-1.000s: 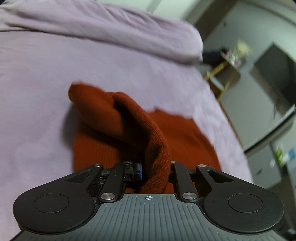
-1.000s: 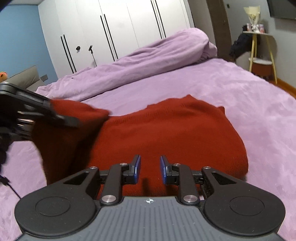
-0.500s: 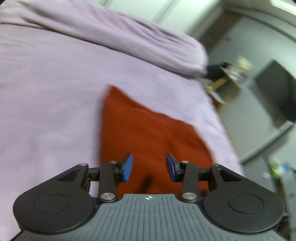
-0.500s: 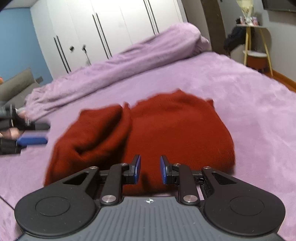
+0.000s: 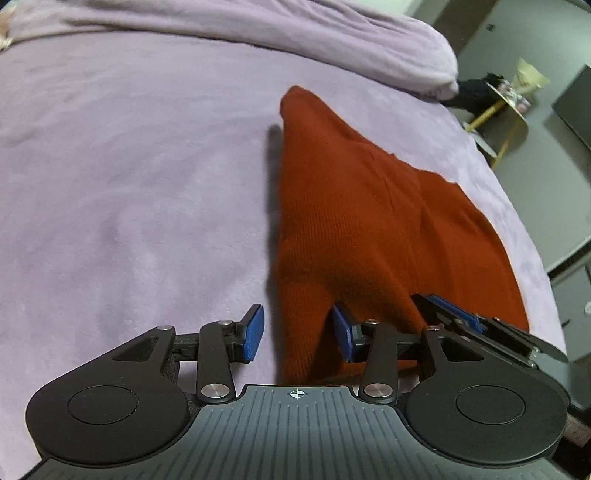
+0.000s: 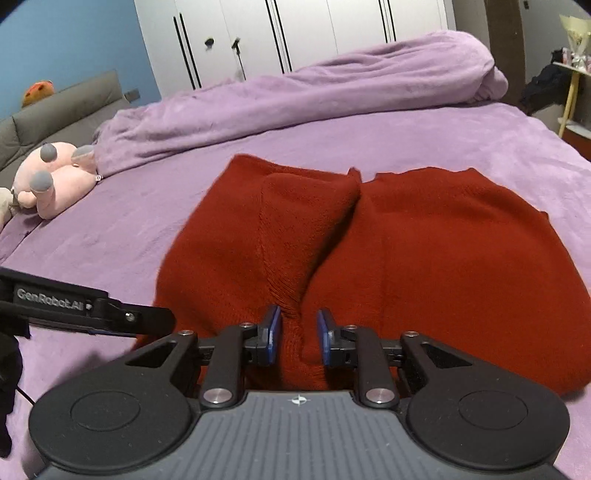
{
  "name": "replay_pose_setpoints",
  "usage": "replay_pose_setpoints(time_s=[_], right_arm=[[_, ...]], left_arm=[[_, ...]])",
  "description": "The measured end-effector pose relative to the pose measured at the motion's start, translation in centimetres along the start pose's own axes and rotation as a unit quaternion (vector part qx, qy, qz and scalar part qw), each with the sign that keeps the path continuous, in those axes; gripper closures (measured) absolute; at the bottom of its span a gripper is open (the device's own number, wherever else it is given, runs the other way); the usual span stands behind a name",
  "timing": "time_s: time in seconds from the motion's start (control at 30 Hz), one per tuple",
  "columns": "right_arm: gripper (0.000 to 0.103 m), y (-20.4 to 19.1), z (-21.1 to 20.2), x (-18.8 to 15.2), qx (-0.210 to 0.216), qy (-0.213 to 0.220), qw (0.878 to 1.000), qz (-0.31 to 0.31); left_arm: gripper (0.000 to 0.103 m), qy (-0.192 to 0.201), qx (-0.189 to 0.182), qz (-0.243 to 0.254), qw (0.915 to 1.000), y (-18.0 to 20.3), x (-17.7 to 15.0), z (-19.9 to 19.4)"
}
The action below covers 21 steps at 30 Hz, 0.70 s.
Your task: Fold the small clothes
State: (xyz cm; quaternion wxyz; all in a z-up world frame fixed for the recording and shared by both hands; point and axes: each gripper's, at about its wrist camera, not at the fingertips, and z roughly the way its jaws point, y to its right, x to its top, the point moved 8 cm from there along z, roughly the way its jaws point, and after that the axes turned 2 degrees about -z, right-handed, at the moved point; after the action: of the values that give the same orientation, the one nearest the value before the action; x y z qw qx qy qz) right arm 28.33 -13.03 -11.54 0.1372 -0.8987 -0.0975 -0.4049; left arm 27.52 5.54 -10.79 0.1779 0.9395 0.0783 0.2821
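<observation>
Purple bedspread [image 6: 424, 125]; red knit garment [image 6: 424, 258] dead ahead of right gripper [image 6: 298, 334] — blades parted, near hem between them. Left gripper [image 5: 297, 338] spread, beside its left edge.

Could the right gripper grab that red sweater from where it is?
Probably yes: the right gripper hangs open just over the sweater, with a raised fold between its jaws and nothing blocking.

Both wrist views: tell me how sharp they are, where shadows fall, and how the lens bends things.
Left wrist view: slightly soft; the red sweater casts a dark shadow along its left edge onto the purple bedspread; the room edges at right curve strongly. Right wrist view: crisper, knit ribs readable on the sweater; even indoor light, no glare; the white wardrobe doors lean from fisheye distortion.
</observation>
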Motion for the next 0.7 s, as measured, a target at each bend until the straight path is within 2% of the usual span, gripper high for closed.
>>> replay_pose_setpoints(time_s=[0.07,0.17,0.23,0.3,0.4,0.47,0.57,0.63,0.7], right_arm=[[0.084,0.7,-0.4,0.1,0.003,-0.004,1.0,0.017],[0.08,1.7,-0.9,0.7,0.042,-0.008,0.996,0.081],[0.069,3.0,-0.8,1.3,0.077,-0.009,0.987,0.139],[0.062,3.6,-0.3,2.0,0.117,-0.015,0.975,0.189],[0.06,3.1,1.5,2.8,0.148,-0.031,0.966,0.208],[0.062,2.5,2.9,3.1,0.15,-0.047,0.967,0.2],[0.074,1.8,4.2,3.0,0.145,-0.059,0.969,0.192],[0.086,1.6,4.3,3.1,0.142,-0.055,0.971,0.185],[0.092,1.4,3.8,3.3,0.127,-0.046,0.977,0.162]], left_arm=[[0.05,0.001,0.008,0.003,1.0,-0.2,0.0,0.0],[0.05,0.002,0.009,-0.005,0.9999,-0.5,0.0,-0.1],[0.05,0.004,0.012,-0.006,0.9999,-0.3,0.1,0.0],[0.05,0.004,0.013,-0.007,0.9999,-0.3,0.0,0.0],[0.05,0.004,0.016,-0.011,0.9998,0.3,0.3,0.7],[0.05,0.003,0.018,-0.012,0.9998,0.5,0.5,0.9],[0.048,0.001,0.021,-0.015,0.9997,0.4,0.6,1.0],[0.046,0.0,0.023,-0.018,0.9996,0.2,0.7,1.0],[0.046,0.001,0.018,-0.022,0.9996,0.1,0.7,0.7]])
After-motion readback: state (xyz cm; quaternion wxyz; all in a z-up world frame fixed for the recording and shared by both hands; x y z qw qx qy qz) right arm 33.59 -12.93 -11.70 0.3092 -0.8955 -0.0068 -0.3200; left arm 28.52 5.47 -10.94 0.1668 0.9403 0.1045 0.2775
